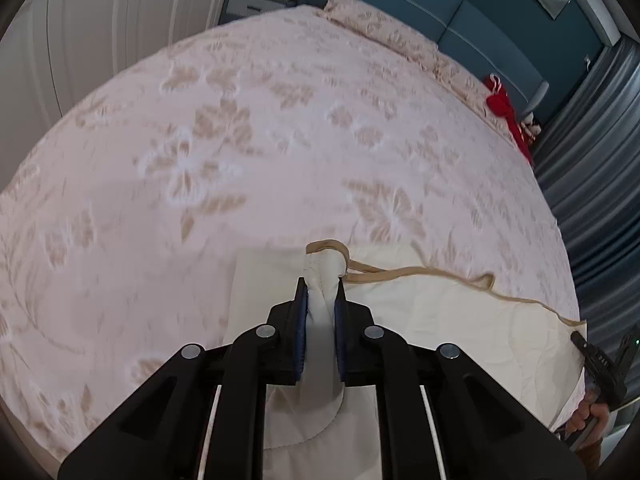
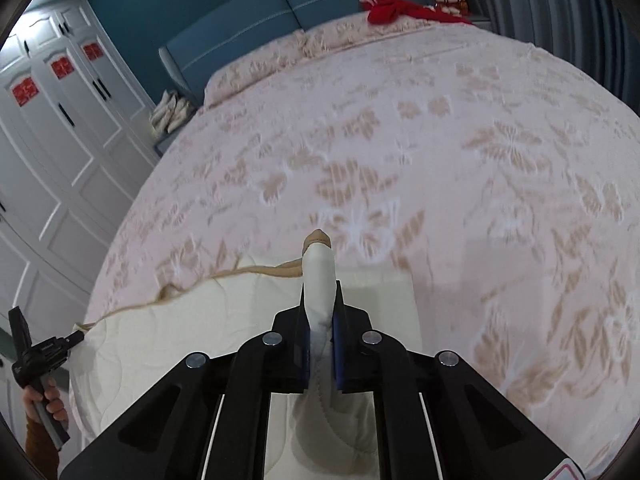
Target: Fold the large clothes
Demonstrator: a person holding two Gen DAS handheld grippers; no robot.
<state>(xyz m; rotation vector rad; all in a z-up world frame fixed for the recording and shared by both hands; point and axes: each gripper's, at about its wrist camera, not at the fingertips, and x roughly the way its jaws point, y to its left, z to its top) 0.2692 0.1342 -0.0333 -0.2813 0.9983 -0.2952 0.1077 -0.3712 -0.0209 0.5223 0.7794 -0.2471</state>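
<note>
A big cream quilt [image 1: 460, 320] lies on the near part of the bed [image 1: 240, 140]. The bed has a pink cover with tan leaf shapes. The quilt has a thin tan edge [image 1: 440, 274] that runs along its far side.

The left gripper [image 1: 322, 292] has its fingers [image 1: 301, 300] pressed close on a bunched corner of the quilt. The cloth pokes up between them, with the tan edge curled on top. The right gripper [image 2: 322, 300] does the same at the other corner. Its fingers [image 2: 339, 300] squeeze a white roll of cloth that sticks up past the tips. The quilt stretches between the two grippers, and the tan edge sags a little along the way.

In the left view, the right gripper shows small at the far right, held by a hand [image 1: 588, 416]. In the right view, the left gripper shows small at the far left, held by a hand [image 2: 50, 400] too.

A red cloth [image 2: 394, 10] lies at the far corner of the bed, near the blue headboard [image 2: 280, 8]. White closet doors [image 2: 52, 128] stand beside the bed.
</note>
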